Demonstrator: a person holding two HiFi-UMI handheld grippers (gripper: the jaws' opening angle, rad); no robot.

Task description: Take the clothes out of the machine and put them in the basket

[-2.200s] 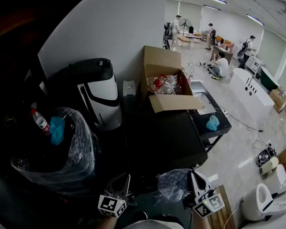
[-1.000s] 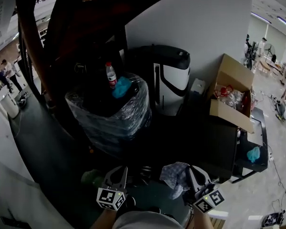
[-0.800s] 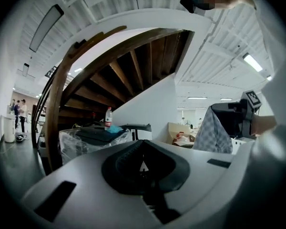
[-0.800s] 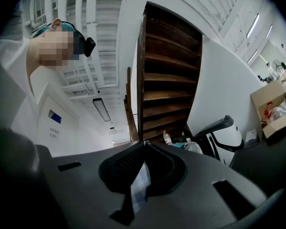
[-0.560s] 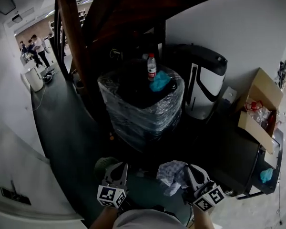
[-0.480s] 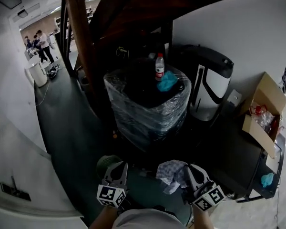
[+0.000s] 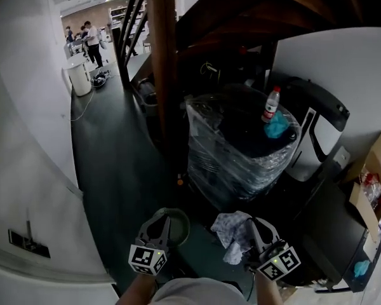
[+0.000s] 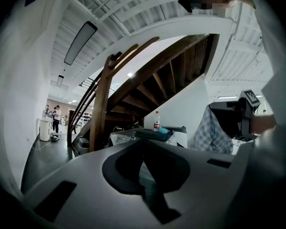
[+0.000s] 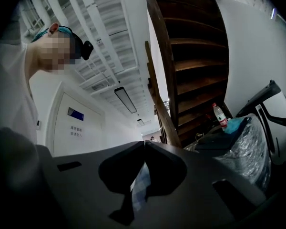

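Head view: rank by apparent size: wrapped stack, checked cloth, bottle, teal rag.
1. wrapped stack, by far the largest
2. checked cloth, though it is nearest the camera, which flatters it
3. bottle and teal rag: these look alike in size, so not ranked

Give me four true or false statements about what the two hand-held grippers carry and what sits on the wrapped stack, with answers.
1. The right hand-held gripper is shut on a checked cloth. True.
2. The left hand-held gripper carries a cloth too. False: its jaws are together with nothing between them.
3. A bottle stands upright on the plastic-wrapped stack. True.
4. The teal cloth lies on the floor. False: it lies on top of the stack, beside the bottle.
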